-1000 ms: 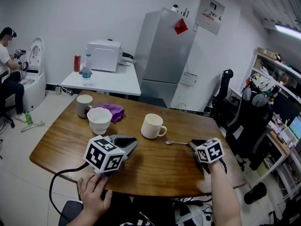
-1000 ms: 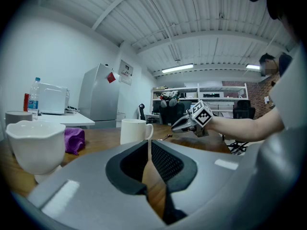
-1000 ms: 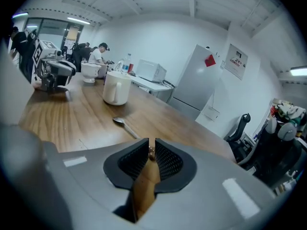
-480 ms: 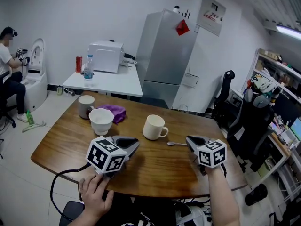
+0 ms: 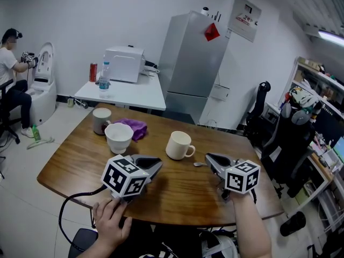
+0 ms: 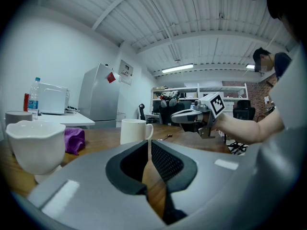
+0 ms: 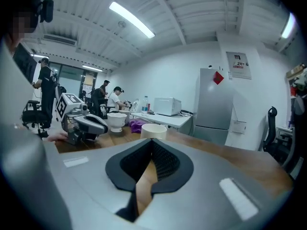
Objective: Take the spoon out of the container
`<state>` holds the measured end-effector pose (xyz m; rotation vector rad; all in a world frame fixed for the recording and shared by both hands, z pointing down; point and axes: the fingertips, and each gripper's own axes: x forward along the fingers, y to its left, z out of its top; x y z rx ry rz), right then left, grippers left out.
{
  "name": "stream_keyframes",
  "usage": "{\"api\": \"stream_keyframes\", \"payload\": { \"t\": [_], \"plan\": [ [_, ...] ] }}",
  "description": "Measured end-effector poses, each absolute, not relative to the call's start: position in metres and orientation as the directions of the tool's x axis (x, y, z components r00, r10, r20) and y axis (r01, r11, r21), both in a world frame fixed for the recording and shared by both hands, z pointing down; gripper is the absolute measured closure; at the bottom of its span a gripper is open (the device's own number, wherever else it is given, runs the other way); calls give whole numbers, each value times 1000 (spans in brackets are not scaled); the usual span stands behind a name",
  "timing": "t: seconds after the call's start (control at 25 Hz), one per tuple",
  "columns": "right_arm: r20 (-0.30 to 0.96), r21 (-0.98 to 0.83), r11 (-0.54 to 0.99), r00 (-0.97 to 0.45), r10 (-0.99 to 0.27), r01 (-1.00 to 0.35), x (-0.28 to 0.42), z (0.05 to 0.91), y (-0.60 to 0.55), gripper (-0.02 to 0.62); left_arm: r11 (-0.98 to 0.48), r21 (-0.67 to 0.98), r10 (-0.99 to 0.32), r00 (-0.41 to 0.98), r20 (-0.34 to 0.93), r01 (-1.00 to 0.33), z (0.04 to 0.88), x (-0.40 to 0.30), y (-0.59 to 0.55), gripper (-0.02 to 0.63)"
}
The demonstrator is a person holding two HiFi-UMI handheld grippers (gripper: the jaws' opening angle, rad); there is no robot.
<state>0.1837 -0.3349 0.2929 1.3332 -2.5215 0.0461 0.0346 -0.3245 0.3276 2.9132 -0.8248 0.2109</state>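
Both grippers sit low at the desk [image 5: 177,193], jaws pressed together, nothing held.
The right gripper [image 5: 210,158] has the spoon [image 5: 199,164] lying flat on the desk just off its jaw tips. The white mug [image 5: 179,144] stands just beyond, ahead of the left gripper [image 5: 156,164] too. The spoon looks like light, stiff, thin metal, probably slippery. Best pinched mid-handle, low against the wood.

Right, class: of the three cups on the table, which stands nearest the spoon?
The cream mug: the spoon lies on the wood to its right. The white cup and the grey mug stand further left, by the purple cloth.
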Motion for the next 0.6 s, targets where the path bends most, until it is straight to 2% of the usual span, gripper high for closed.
{"api": "stream_keyframes", "payload": {
  "t": [0.6],
  "plan": [
    [259, 1, 653, -630, -732, -757, 145, 312, -329, 592, -847, 65, -513, 843, 161, -527, 328, 34, -325, 583]
  ]
}}
